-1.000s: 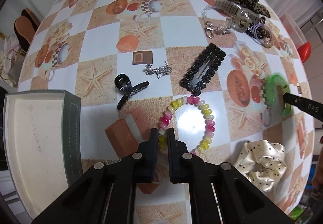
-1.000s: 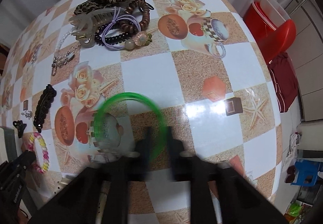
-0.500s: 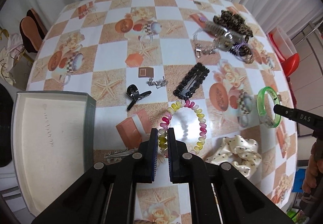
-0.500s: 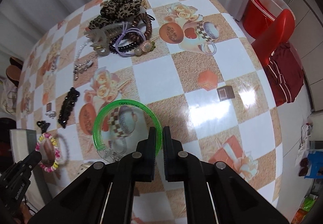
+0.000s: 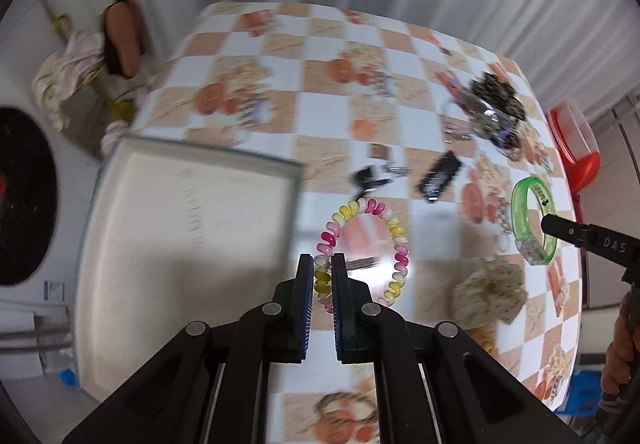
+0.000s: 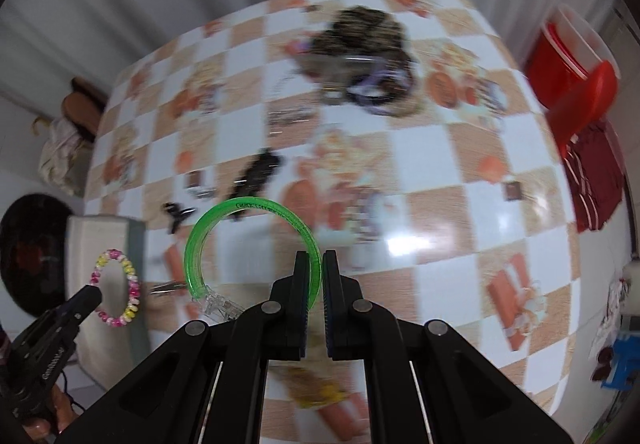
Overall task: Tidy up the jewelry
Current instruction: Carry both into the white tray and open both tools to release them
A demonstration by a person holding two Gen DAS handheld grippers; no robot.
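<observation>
- Black left gripper [image 5: 323,268] of mine is pinched tight on the pink, yellow and white coil bracelet [image 5: 362,252], which hangs clear of the table with its loop sticking out past the fingertips.
- Pose-wise that gripper is tipped steeply down, looking at the tabletop from well above.
- Just left of the dangling bracelet sits the open white box [image 5: 184,236] with a grey rim, at the table's near left edge.
- My right gripper [image 6: 315,268] is clamped the same way on the translucent green bangle [image 6: 252,240]; it's got the right side of the ring, and the clear clasp piece hangs at the lower left.
- It's angled steeply down too, up off the checkered tablecloth [image 6: 432,148].
- Each gripper shows up in the other's camera, so they're side by side over the near part of the table, bangle to the right of the bracelet.
- Further out, pretty blurry: a small black claw clip [image 5: 368,178], a black barrette [image 5: 440,176], and a cream dotted scrunchie [image 5: 490,288] lying near the bangle.
- Way at the far right of the table there's a pile with a leopard-print scrunchie [image 6: 362,30] on top; can't make out the rest.
</observation>
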